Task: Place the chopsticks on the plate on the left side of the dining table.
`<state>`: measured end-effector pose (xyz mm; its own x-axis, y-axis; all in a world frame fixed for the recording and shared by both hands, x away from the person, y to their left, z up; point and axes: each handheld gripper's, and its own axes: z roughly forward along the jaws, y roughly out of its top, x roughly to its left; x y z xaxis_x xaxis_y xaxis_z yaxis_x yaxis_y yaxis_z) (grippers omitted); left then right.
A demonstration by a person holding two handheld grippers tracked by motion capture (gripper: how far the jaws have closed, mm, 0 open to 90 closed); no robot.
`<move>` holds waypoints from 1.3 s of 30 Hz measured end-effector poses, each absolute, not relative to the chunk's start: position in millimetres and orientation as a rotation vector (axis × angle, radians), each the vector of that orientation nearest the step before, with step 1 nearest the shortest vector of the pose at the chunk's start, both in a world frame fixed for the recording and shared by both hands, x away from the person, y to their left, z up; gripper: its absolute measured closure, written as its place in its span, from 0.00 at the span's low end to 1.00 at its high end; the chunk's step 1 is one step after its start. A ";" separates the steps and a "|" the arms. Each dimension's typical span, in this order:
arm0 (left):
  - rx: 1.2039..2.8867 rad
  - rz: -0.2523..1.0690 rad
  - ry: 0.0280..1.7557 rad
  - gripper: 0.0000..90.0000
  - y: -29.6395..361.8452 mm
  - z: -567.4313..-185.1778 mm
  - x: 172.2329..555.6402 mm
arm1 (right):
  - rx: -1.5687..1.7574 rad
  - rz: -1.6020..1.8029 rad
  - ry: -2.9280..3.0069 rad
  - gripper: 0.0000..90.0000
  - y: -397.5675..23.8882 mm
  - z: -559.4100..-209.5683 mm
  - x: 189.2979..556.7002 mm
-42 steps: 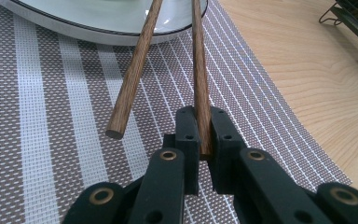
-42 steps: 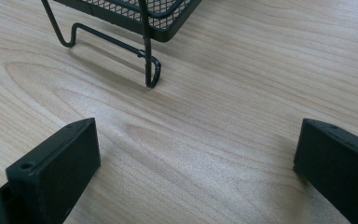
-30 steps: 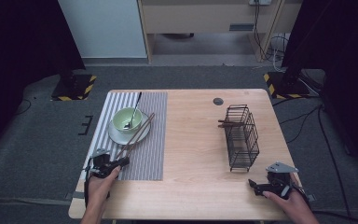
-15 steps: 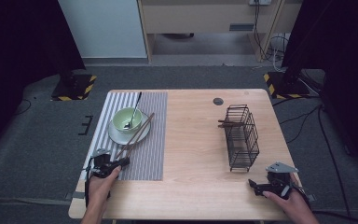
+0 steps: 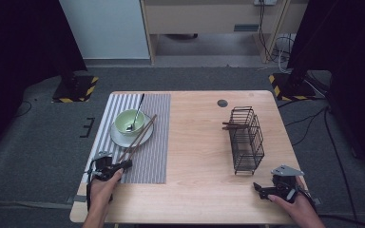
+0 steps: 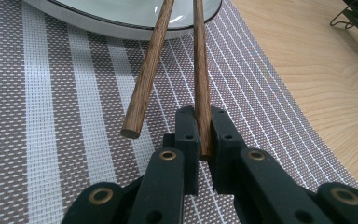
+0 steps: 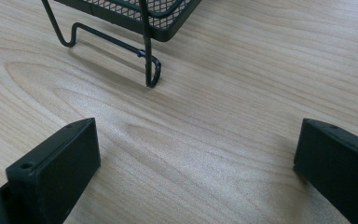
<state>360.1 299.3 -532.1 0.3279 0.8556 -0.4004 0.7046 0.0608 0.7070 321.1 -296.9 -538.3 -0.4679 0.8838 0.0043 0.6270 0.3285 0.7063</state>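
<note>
Two brown wooden chopsticks (image 5: 137, 138) lean from the striped placemat (image 5: 152, 156) up onto a white plate (image 5: 116, 137) that carries a green bowl (image 5: 123, 121) with a spoon (image 5: 136, 113) in it. My left gripper (image 5: 123, 165) is shut on the lower end of one chopstick (image 6: 201, 79); the other chopstick (image 6: 148, 74) lies loose just beside it. My right gripper (image 5: 260, 190) rests open on the bare wood at the front right, with nothing between its jaws, just short of the black wire basket (image 5: 246, 137).
A brown stick (image 5: 233, 126) pokes out through the wire basket's left side. A small dark round disc (image 5: 222, 102) sits in the tabletop near the far edge. The basket's foot (image 7: 149, 70) stands close ahead of my right gripper.
</note>
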 end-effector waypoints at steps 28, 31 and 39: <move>1.673 0.207 1.426 0.92 298.5 -531.9 359.7 | 1.337 0.919 2.218 0.00 -297.0 -538.3 321.0; 1.666 0.207 1.433 0.92 298.8 -532.1 359.8 | 1.337 0.919 2.218 0.00 -297.0 -538.3 321.0; 1.655 0.216 1.448 0.92 299.2 -532.4 359.9 | 1.336 0.920 2.217 0.00 -297.0 -538.3 321.0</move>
